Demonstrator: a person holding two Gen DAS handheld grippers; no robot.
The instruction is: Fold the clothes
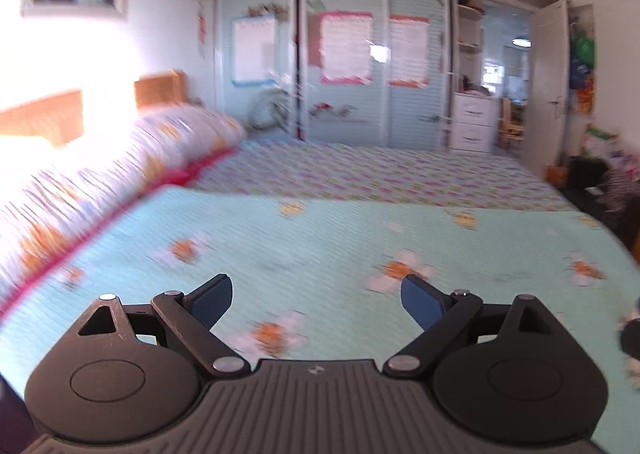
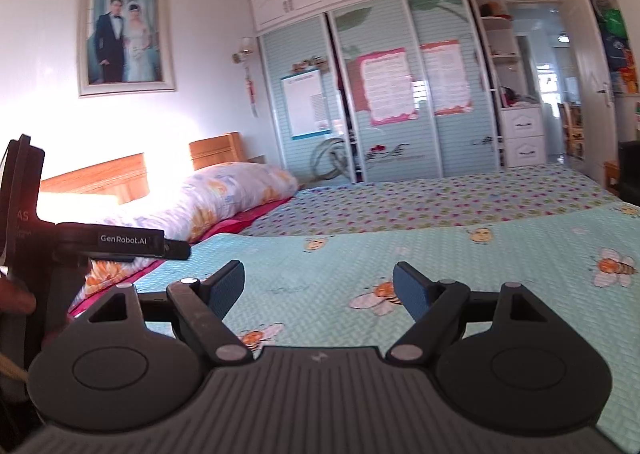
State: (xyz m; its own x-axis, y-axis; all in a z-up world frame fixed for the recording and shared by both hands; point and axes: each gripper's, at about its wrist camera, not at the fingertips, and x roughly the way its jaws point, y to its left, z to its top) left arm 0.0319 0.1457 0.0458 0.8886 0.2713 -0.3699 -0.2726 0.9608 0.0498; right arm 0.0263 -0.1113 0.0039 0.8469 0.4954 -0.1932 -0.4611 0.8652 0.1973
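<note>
Right wrist: empty gripper (image 2: 318,286) above bedspread (image 2: 500,274)

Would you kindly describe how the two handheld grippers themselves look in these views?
Both the left gripper and right gripper are matte black, with ribbed bases, round side housings, silver pivot pins and blue-faced fingers. Seen from the right wrist camera, the left one carries a white "GenRobot.AI" label.

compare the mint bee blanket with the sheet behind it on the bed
The mint bee blanket is pale green with large, widely spaced bees; the sheet carries a dense small print in pink, green and purple. The blanket lies nearest the cameras, the sheet beyond it toward the wardrobe. Both lie flat across the bed.
</note>
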